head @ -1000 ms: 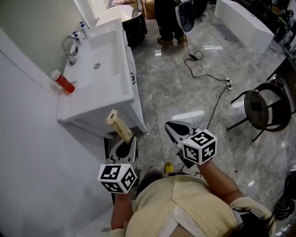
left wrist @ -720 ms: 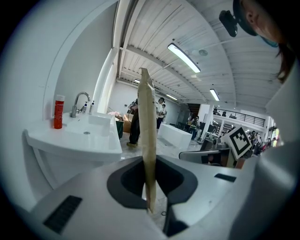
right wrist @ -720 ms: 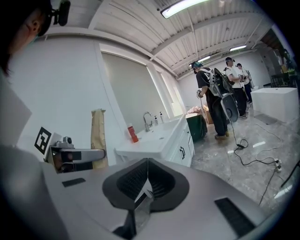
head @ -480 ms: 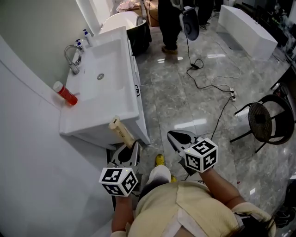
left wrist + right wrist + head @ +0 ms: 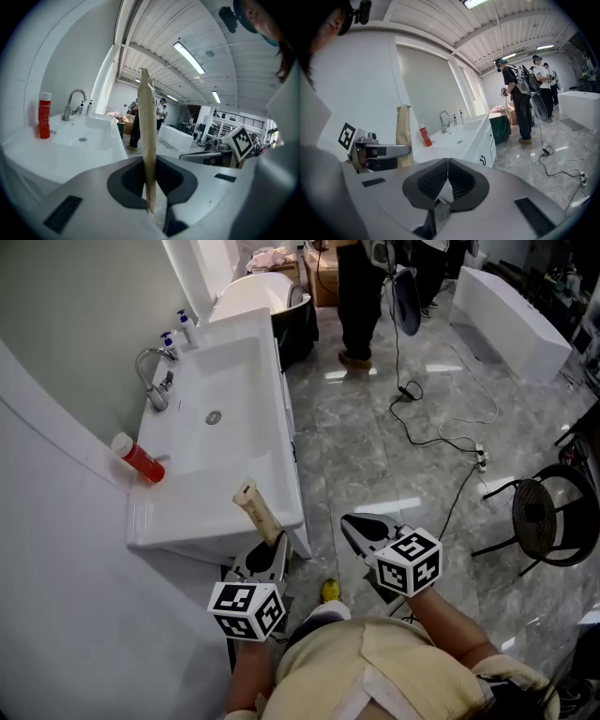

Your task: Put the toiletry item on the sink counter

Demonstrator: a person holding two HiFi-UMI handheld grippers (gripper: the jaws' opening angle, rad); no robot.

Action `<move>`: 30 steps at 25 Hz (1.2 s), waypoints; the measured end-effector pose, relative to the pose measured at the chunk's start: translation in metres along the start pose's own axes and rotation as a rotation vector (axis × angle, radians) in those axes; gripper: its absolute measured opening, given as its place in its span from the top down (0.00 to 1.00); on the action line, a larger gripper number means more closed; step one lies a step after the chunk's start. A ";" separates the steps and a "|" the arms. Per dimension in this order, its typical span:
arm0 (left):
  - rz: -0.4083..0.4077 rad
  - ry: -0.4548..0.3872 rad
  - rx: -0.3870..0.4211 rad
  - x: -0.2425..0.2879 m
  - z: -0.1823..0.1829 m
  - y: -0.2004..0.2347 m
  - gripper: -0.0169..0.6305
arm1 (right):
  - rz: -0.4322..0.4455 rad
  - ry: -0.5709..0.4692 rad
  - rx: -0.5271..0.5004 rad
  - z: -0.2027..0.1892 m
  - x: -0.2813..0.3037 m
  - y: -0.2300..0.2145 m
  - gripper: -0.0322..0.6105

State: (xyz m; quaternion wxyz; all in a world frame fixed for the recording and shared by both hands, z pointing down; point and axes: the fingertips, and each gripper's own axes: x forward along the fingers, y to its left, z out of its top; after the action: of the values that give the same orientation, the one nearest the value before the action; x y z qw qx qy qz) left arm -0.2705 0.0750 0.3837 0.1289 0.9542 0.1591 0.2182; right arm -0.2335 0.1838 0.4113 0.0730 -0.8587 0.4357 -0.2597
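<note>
Currently the left gripper point(image 5: 265, 557) is clamped on the toiletry tube point(image 5: 257, 513), and its jaws press on the two flat faces of the tube near its lower end. I judge this grip useful because most of the tube body projects beyond the jaws, so it can be laid down without the jaws meeting the surface first. In the left gripper view the tube point(image 5: 147, 136) shows edge-on and stands nearly upright between the jaws, which confirms that the pads bear on the broad sides. The tube is in the air, not yet resting on anything. In the head view its free end lies over the near right corner of the sink counter point(image 5: 192, 517). The right gripper point(image 5: 364, 530) has its jaws together with nothing between them. It is held over the floor beside the counter, where I judge it stays out of the way of the placing hand. A red bottle point(image 5: 142, 460) stands upright at the near left corner of the counter, and the faucet point(image 5: 156, 381) is at the far left edge behind the basin point(image 5: 221, 405). The bare strip along the near edge, between the red bottle and the near right corner, looks like the best place to set the tube down.
</note>
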 end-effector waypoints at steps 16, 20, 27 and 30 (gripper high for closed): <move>-0.005 0.022 0.003 0.038 0.040 0.069 0.87 | 0.021 0.029 -0.010 0.032 0.081 -0.002 0.91; -0.004 0.021 0.000 0.050 0.045 0.073 0.87 | 0.014 0.029 -0.013 0.039 0.088 -0.014 0.91; 0.040 0.009 -0.012 0.075 0.059 0.085 0.87 | 0.028 0.020 -0.023 0.060 0.107 -0.042 0.91; 0.084 -0.007 -0.019 0.092 0.068 0.089 0.87 | 0.062 0.022 -0.043 0.073 0.116 -0.058 0.91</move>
State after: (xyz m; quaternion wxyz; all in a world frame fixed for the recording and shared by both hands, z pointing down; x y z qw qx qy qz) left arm -0.1386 0.0140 0.3869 0.1293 0.9595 0.1162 0.2215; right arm -0.0992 0.1207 0.4137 0.0579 -0.8431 0.4685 -0.2575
